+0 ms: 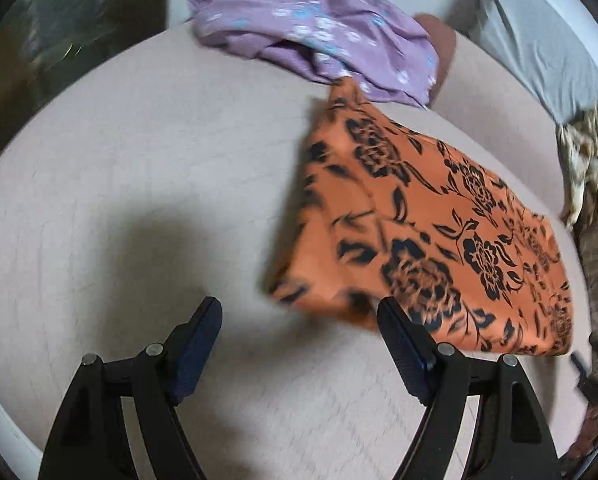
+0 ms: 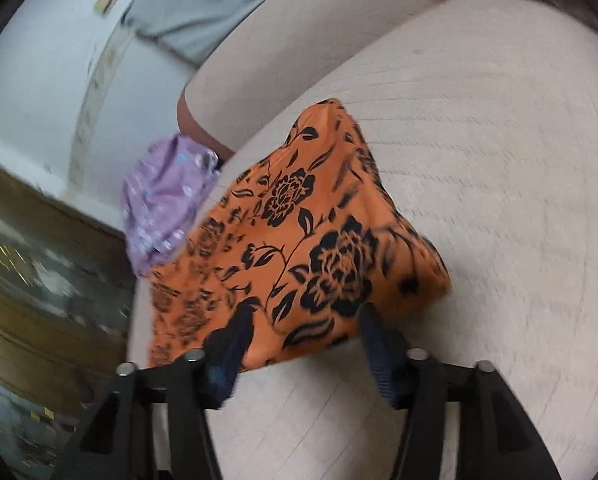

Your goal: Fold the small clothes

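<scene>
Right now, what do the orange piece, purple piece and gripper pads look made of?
Orange garment: thin woven fabric, matte, black floral print; creases sharply. Purple garment: light cloth, rumpled, probably cotton-like. Left gripper pads: dark blue, ribbed, rubbery-looking.

blur: right wrist view smeared | orange floral cloth (image 2: 299,248) near edge hidden behind right claw (image 2: 305,320) fingers
</scene>
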Available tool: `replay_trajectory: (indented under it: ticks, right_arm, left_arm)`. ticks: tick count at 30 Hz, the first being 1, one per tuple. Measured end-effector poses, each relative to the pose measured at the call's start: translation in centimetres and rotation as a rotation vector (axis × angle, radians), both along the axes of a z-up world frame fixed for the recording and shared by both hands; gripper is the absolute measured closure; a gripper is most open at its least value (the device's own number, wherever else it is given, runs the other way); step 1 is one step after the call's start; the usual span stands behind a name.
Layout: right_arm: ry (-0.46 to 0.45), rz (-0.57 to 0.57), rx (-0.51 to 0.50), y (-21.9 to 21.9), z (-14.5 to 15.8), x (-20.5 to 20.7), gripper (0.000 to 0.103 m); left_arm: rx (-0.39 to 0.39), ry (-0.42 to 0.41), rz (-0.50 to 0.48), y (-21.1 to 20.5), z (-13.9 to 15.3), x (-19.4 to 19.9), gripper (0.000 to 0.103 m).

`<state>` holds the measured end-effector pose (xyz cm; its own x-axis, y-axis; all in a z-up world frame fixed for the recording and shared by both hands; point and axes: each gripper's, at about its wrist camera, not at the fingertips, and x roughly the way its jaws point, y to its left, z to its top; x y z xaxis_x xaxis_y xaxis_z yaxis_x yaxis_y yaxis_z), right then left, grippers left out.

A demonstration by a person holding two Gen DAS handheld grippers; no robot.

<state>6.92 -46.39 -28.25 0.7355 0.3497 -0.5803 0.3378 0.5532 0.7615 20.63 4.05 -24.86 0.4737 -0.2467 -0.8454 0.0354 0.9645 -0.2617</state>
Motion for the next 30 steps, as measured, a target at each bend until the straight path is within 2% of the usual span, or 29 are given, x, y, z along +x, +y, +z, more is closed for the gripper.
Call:
replay_trajectory:
  ticks: [2, 3, 5, 7, 9, 11, 15, 18, 19, 21, 22, 24, 25, 26, 28, 30]
  right_arm:
    - [0.013, -0.024, 0.098, 0.0, -1.4, -1.3, 0.038]
    - [0.025, -0.034, 0.126, 0.2, -1.8, -1.5, 0.038]
    - [0.071, -0.067, 0.227, 0.4, -3.8, -1.8, 0.037]
    - [0.098, -0.09, 0.312, 0.4, -5.4, -1.6, 0.036]
    - [0.081, -0.112, 0.336, 0.1, -5.9, -1.8, 0.035]
    - [0.054, -0.122, 0.35, -0.2, -6.1, -1.2, 0.033]
    - [0.025, -0.148, 0.377, -1.0, -6.8, 0.5, 0.032]
    - [0.005, -0.162, 0.381, -1.6, -7.2, 1.8, 0.032]
    - [0.001, -0.167, 0.38, -1.8, -7.4, 2.2, 0.032]
    - [-0.011, -0.179, 0.366, -2.1, -7.3, 3.0, 0.032]
    - [-0.018, -0.184, 0.356, -2.2, -7.3, 3.4, 0.032]
    - [-0.037, -0.206, 0.319, -2.3, -7.2, 4.2, 0.033]
    - [-0.045, -0.212, 0.299, -2.2, -6.9, 4.7, 0.035]
    - [-0.058, -0.213, 0.261, -2.1, -6.6, 5.2, 0.039]
    - [-0.045, -0.194, 0.156, -1.6, -6.4, 6.3, 0.084]
    - [-0.033, -0.2, 0.145, -1.3, -6.9, 6.4, 0.086]
  left_arm:
    - [-0.106, 0.05, 0.017, 1.4, -1.1, -0.6, 0.022]
    - [-0.153, 0.048, 0.036, 1.8, -1.4, -0.9, 0.022]
    - [-0.191, 0.037, 0.057, 1.8, -1.3, -0.9, 0.022]
    - [-0.3, 0.048, 0.041, 1.6, -1.6, -0.4, 0.02]
    - [-0.375, 0.056, 0.065, 0.9, -2.5, 0.7, 0.01]
    - [-0.405, 0.023, 0.091, 0.4, -2.7, 1.9, 0.006]
    - [-0.459, -0.015, 0.14, 0.0, -3.4, 4.2, 0.006]
    - [-0.454, -0.061, 0.134, -0.9, -3.5, 5.5, 0.007]
    - [-0.443, -0.073, 0.132, -1.3, -3.5, 5.7, 0.011]
    - [-0.389, -0.082, 0.142, -1.9, -3.6, 5.8, 0.039]
    - [-0.362, -0.086, 0.152, -2.0, -3.7, 5.8, 0.045]
    - [-0.355, -0.08, 0.171, -1.9, -4.2, 6.2, 0.068]
    - [-0.376, -0.069, 0.18, -1.5, -4.4, 6.4, 0.07]
    - [-0.392, -0.065, 0.184, -1.3, -4.5, 6.3, 0.074]
    - [-0.411, -0.063, 0.181, -1.0, -4.4, 6.2, 0.077]
    - [-0.392, -0.079, 0.168, -1.1, -3.9, 5.8, 0.081]
